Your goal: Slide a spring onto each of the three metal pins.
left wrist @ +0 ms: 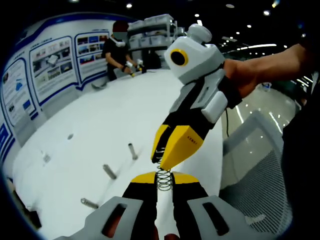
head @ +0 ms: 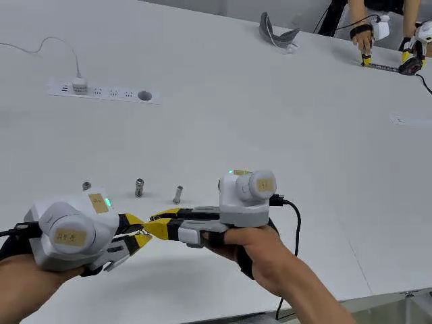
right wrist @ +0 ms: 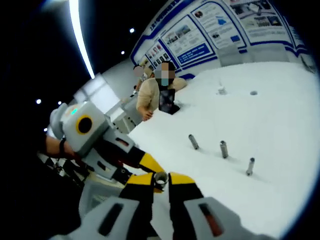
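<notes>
A spring (left wrist: pixel 163 183) is held off the desk (head: pixel 270 121), just on the person's side of the row of three metal pins (head: pixel 140 187). One end is clamped by the left hand-held gripper (left wrist: pixel 164 177). The other end is clamped by the right hand-held gripper (right wrist: pixel 161 179). The pins are set upright on the desk, spaced apart.

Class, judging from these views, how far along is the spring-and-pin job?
Done: perhaps the middle pin, which looks ribbed; unclear. In hand: one spring pinched between the left gripper and right gripper above the table. Left: at least the two outer pins.
</notes>
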The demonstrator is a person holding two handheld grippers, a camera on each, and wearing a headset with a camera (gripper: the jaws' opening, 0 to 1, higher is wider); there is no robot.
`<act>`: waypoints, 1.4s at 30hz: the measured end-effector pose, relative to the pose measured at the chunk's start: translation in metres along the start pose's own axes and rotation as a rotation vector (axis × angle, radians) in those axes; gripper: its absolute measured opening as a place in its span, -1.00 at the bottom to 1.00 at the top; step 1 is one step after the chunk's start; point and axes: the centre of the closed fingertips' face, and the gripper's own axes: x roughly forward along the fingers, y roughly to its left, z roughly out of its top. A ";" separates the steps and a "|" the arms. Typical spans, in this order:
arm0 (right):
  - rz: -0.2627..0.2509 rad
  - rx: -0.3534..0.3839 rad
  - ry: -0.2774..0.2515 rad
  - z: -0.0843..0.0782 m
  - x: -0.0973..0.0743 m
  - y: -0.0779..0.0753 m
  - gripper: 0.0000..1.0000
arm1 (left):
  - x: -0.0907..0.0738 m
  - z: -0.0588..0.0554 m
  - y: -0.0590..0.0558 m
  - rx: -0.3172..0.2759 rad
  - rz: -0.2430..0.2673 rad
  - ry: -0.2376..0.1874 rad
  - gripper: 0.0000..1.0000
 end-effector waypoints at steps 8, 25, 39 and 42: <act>0.023 -0.229 0.145 0.012 -0.011 0.005 -0.75 | -0.001 0.018 0.004 -0.025 -0.041 -0.062 -0.81; 0.121 -0.707 0.541 0.014 -0.022 0.018 -0.75 | -0.006 0.042 -0.005 0.046 -0.114 -0.106 -0.81; 0.167 -0.771 0.604 0.001 -0.020 0.017 -0.75 | -0.005 0.036 -0.010 0.057 -0.144 -0.095 -0.80; 0.170 -0.766 0.596 -0.002 -0.019 0.016 -0.75 | -0.004 0.033 -0.012 0.071 -0.140 -0.088 -0.79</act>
